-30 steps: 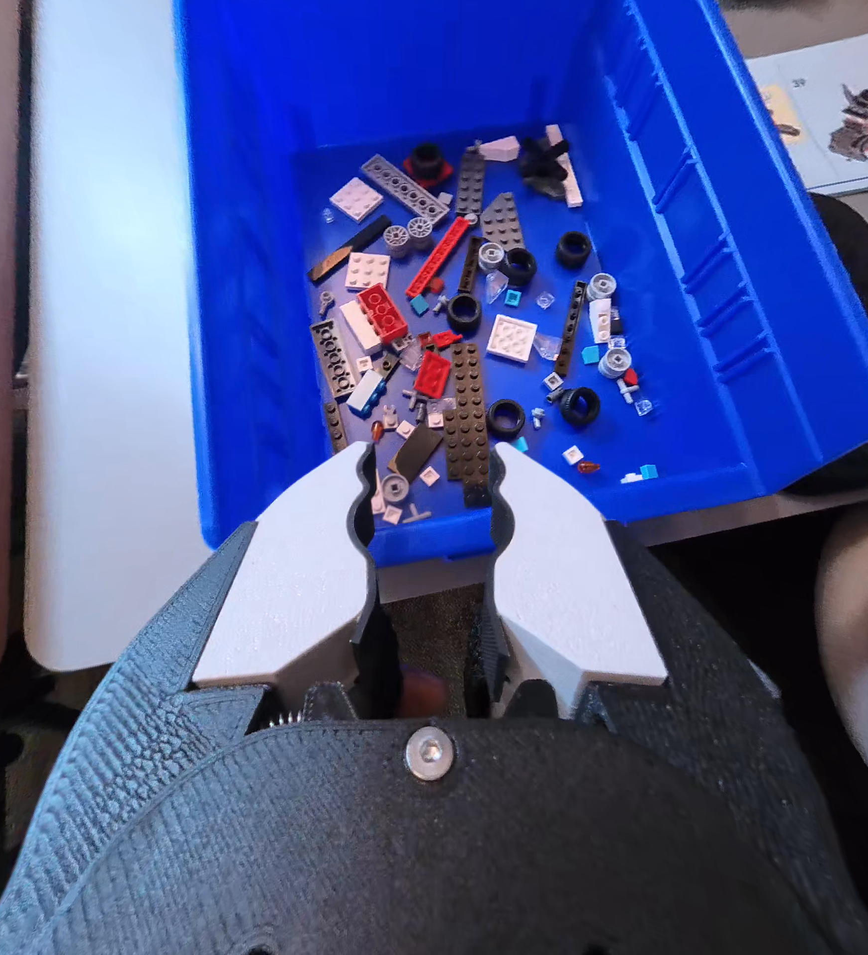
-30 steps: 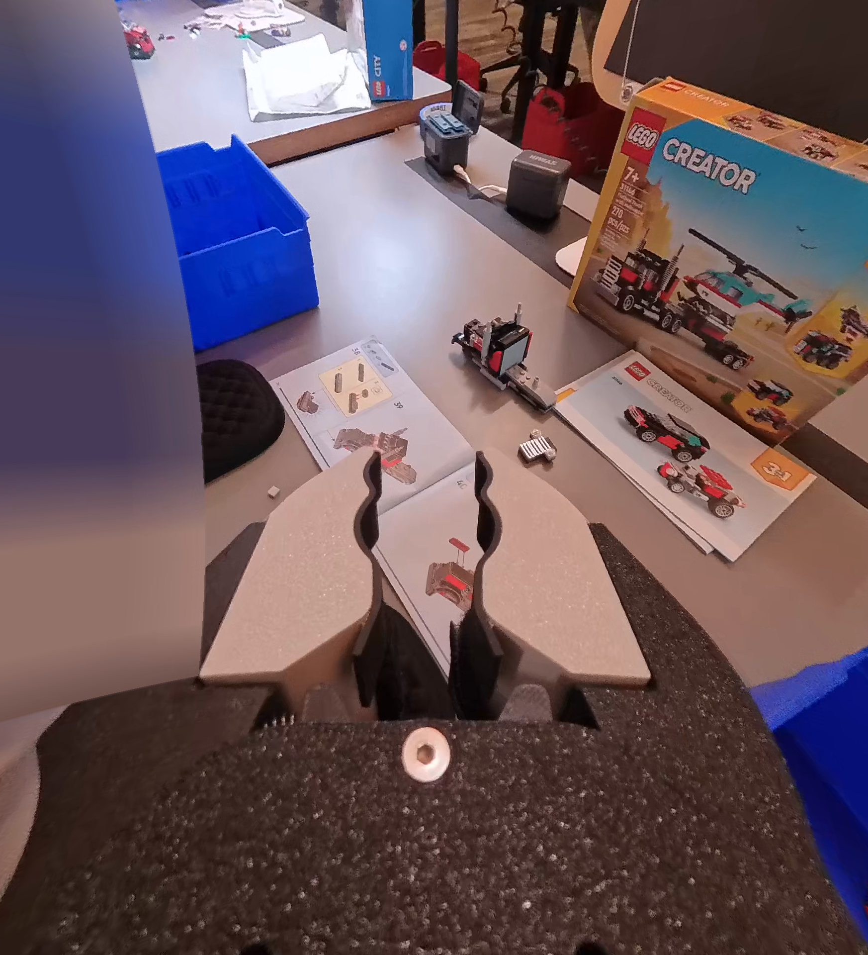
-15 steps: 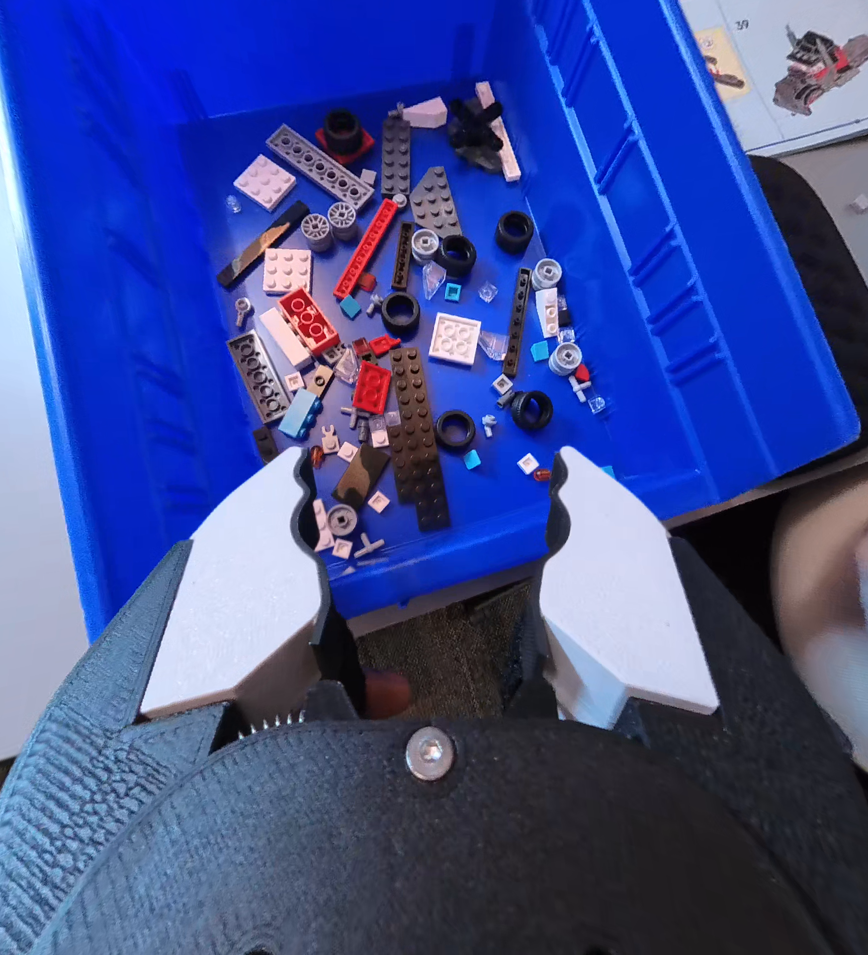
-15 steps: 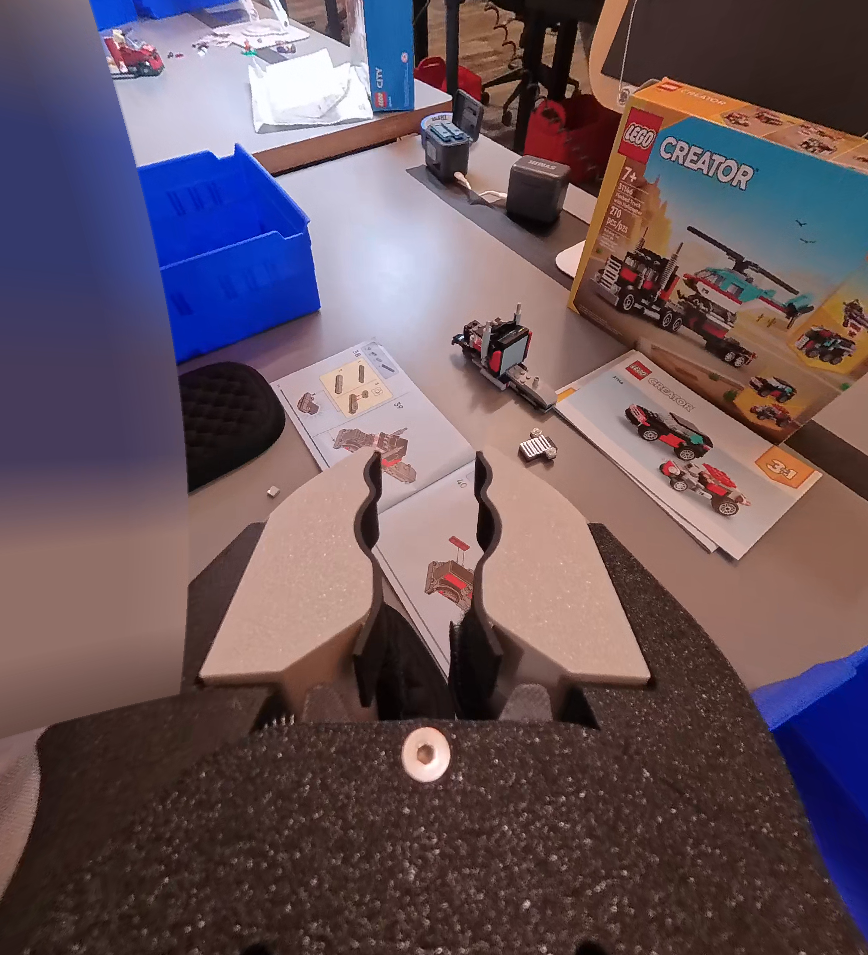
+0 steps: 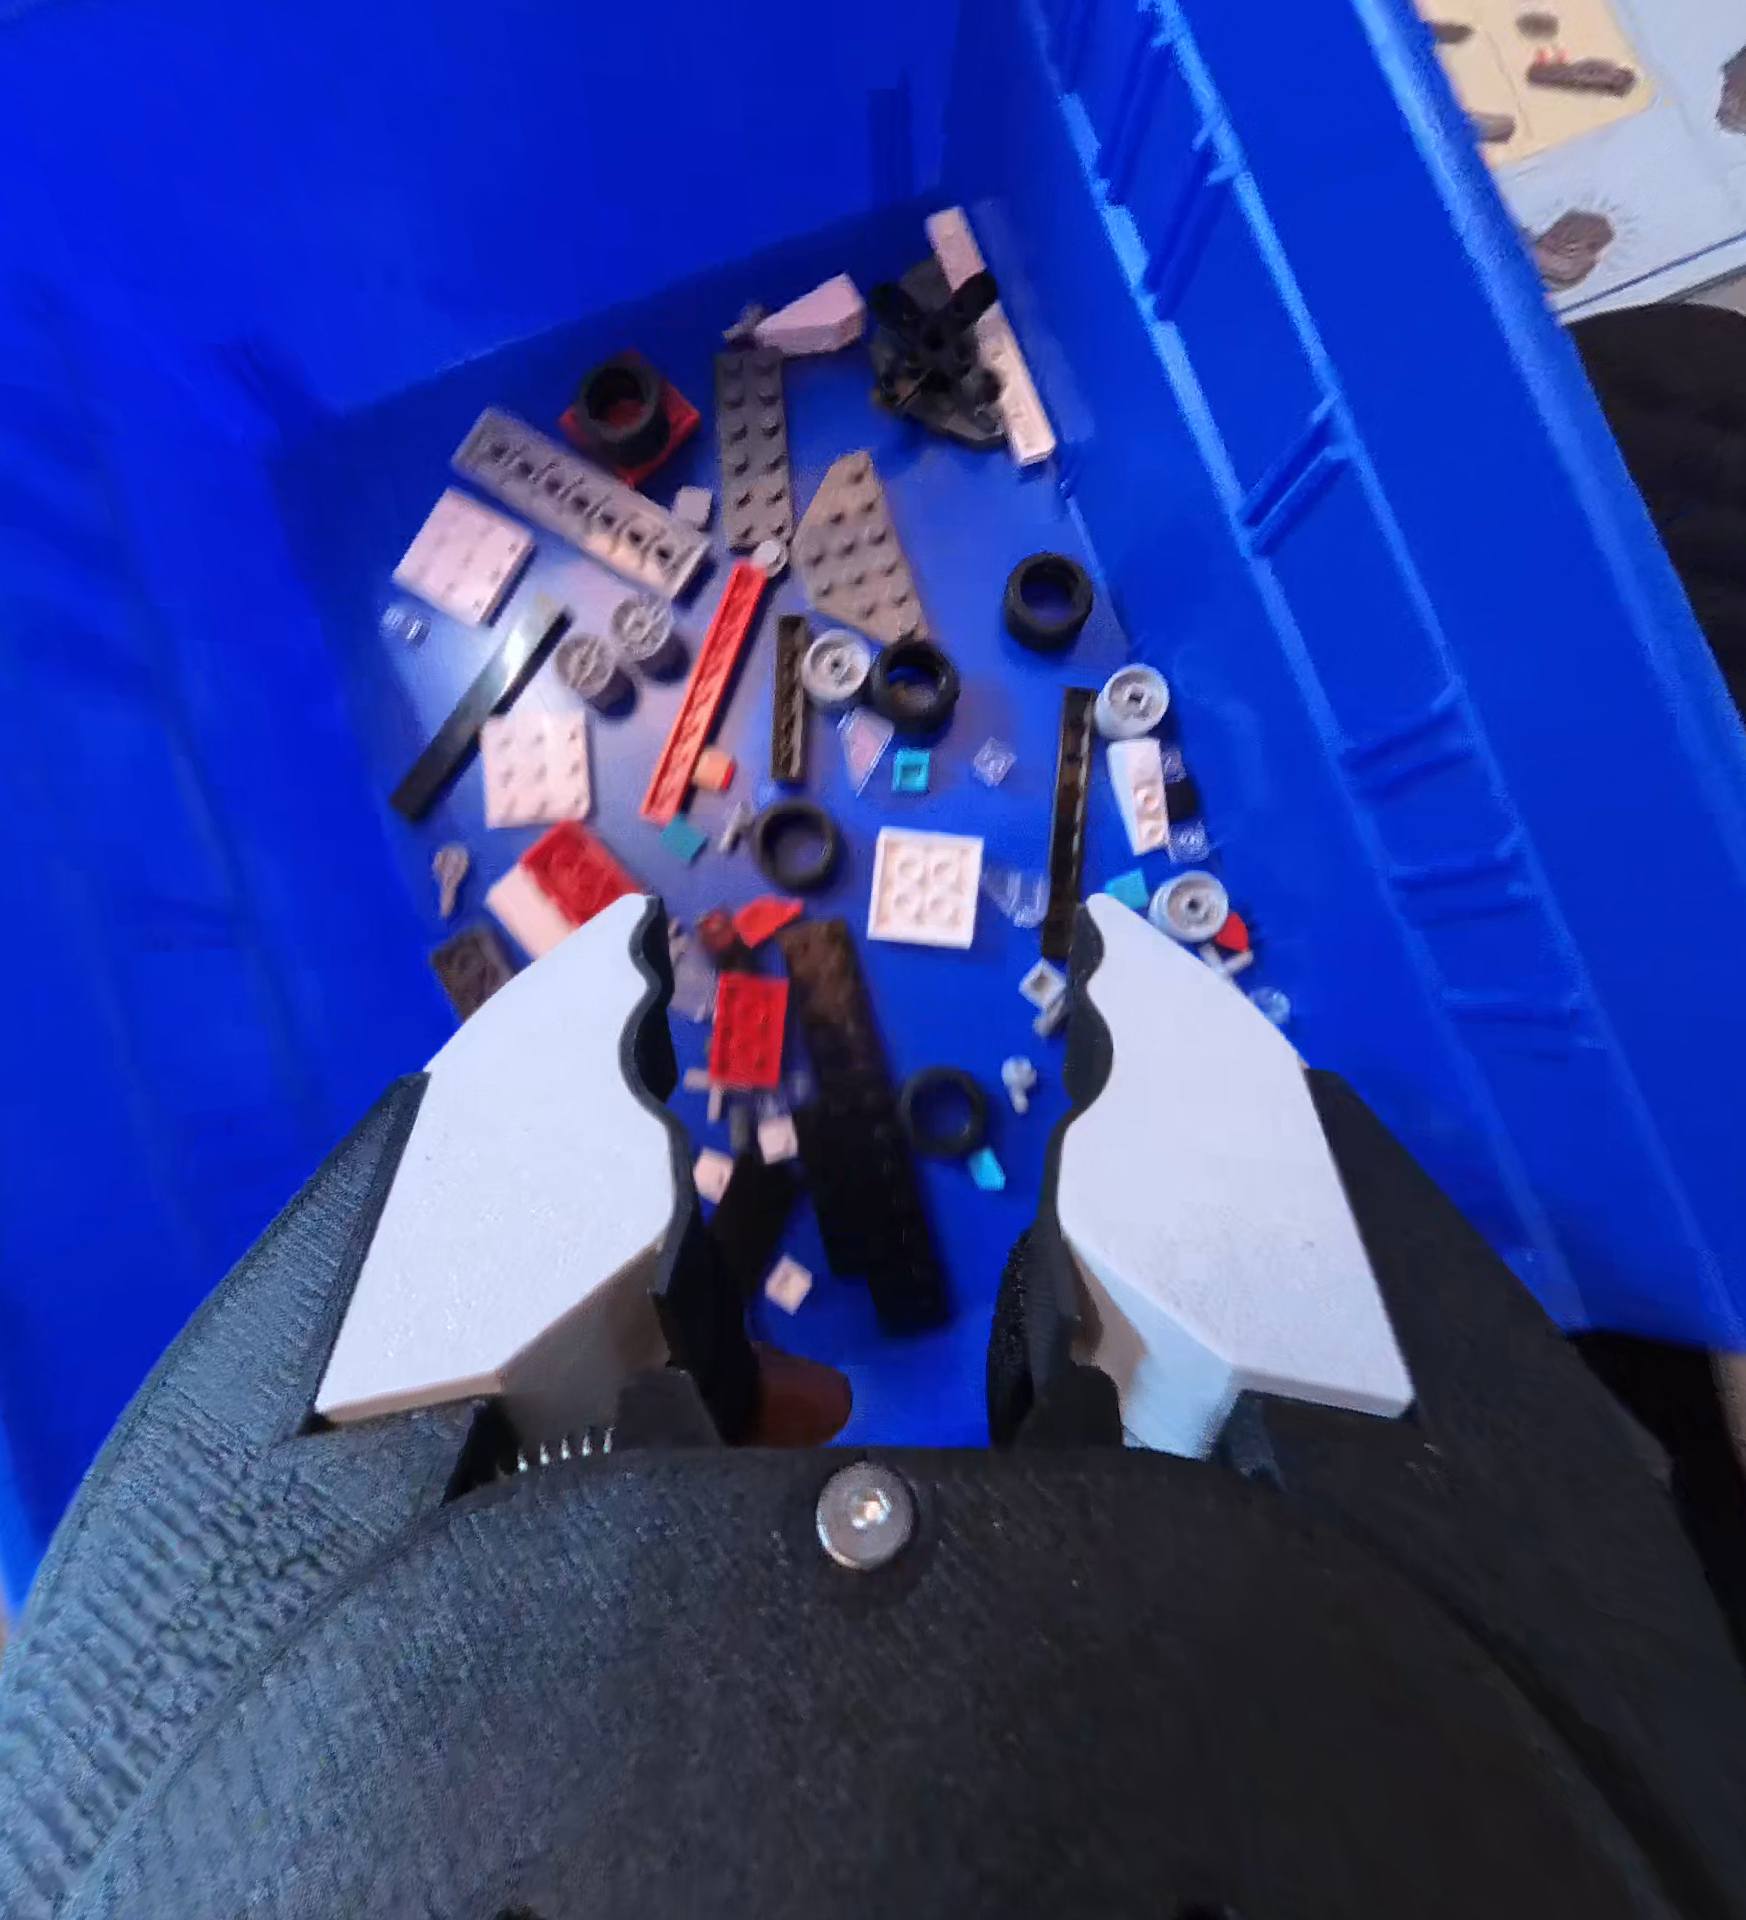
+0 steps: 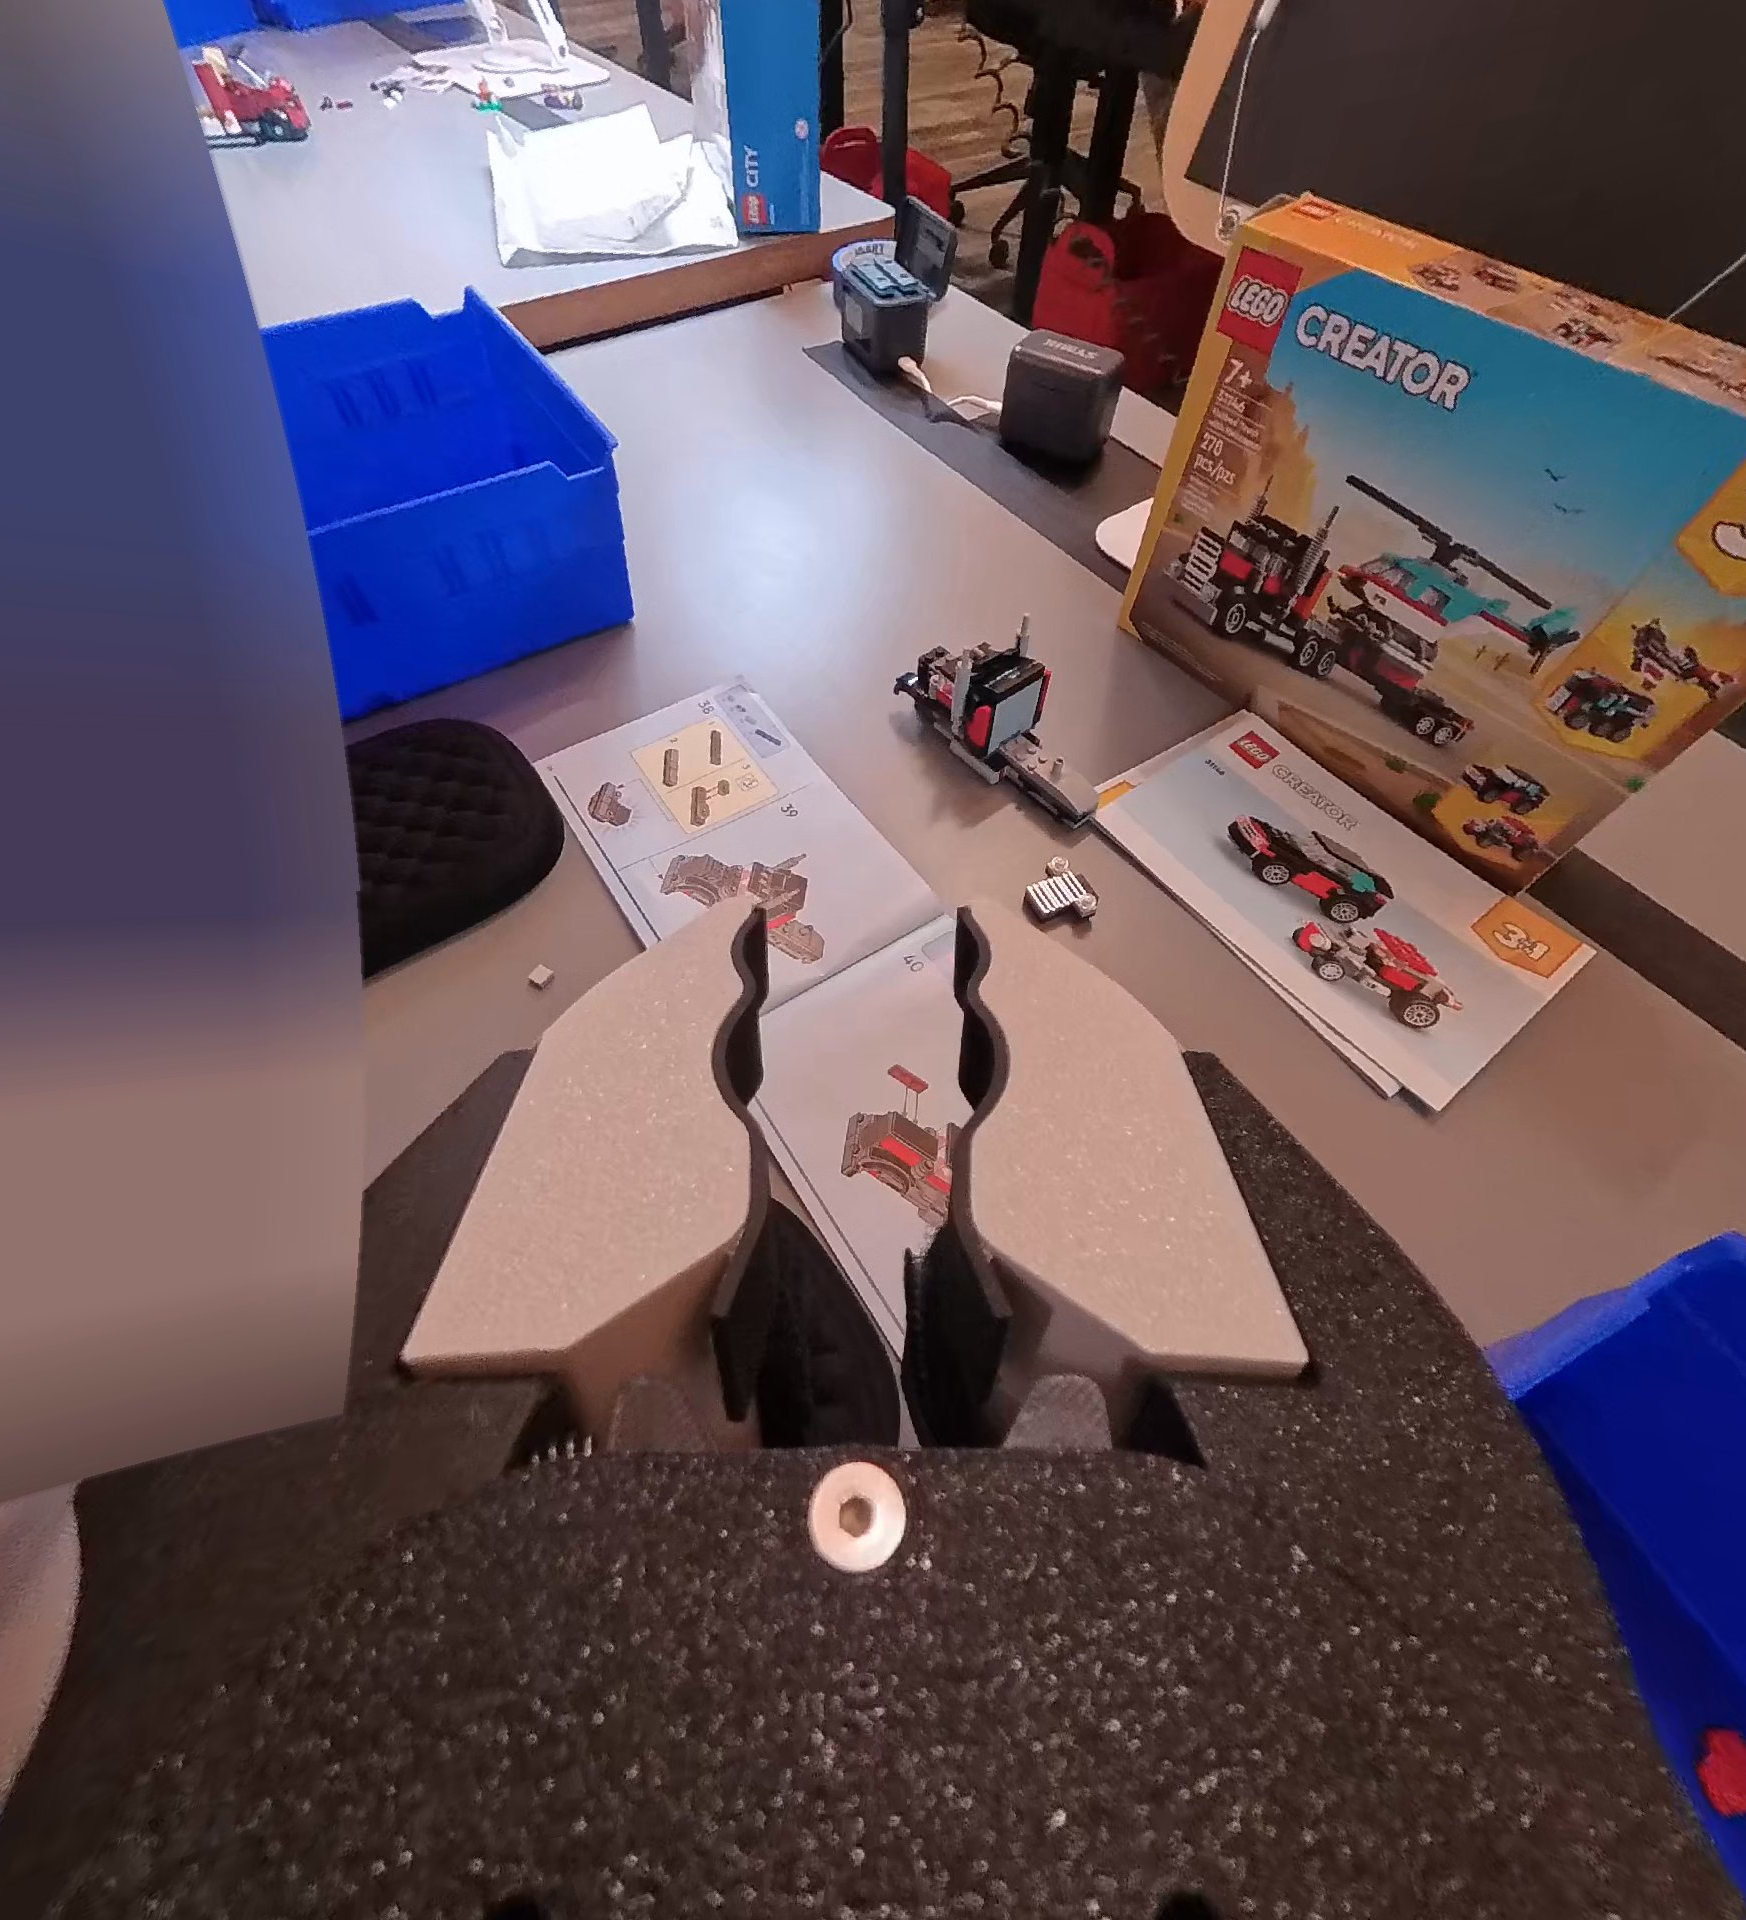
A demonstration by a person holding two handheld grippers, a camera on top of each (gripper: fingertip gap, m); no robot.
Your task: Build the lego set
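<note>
My left gripper (image 5: 867,925) is open wide and empty. It hangs inside a blue bin (image 5: 1368,623), just above loose Lego pieces. Between its fingers lie a red plate (image 5: 749,1029), a long black plate (image 5: 864,1122) and a black tyre (image 5: 942,1112); a white square plate (image 5: 926,886) lies just ahead. My right gripper (image 6: 858,925) is narrowly open and empty, above an open instruction booklet (image 6: 744,831) on the grey table. A partly built black and red truck (image 6: 994,707) and a small grey grille piece (image 6: 1061,894) lie beyond the booklet.
The Lego box (image 6: 1471,520) stands at the right with a second booklet (image 6: 1347,894) in front. Stacked blue bins (image 6: 453,499) and a black pad (image 6: 443,831) are at the left. Another blue bin's corner (image 6: 1679,1455) is at the lower right. Two dark chargers (image 6: 1061,395) sit at the back. Across from one pair of fingers to the other is roughly 50 centimetres. The small grey grille piece (image 6: 1061,894) is closer to my right gripper, around 25 centimetres from its tips; the left tips are 45 centimetres off.
My left gripper has opened wide and moved forward and down into the bin, over the pieces. The right gripper has barely moved.
</note>
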